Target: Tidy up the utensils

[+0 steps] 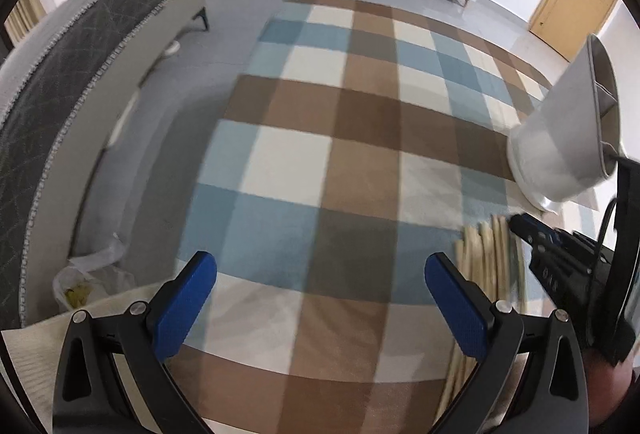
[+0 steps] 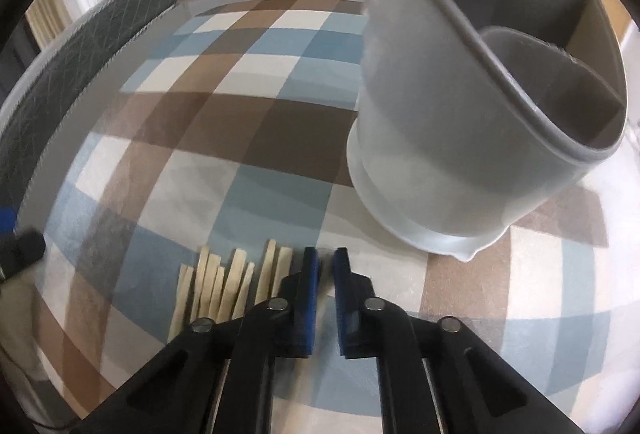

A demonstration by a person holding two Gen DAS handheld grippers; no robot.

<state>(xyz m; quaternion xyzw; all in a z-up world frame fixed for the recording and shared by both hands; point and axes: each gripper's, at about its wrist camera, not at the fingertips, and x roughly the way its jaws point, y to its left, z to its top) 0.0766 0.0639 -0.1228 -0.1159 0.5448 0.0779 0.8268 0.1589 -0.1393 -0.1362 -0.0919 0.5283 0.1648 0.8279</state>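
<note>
Chopsticks bunched flat on checked rug beside upright grey holder, within reach for loading; right gripper nearly closed, grasping nothing, alongside bunch; left gripper spread wide, empty, held clear.

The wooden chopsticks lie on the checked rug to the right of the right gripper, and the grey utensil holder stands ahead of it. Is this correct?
Not quite. In the right wrist view the wooden chopsticks lie on the checked rug to the left of the right gripper, not to its right. The grey utensil holder does stand ahead of it, toward the right.
</note>
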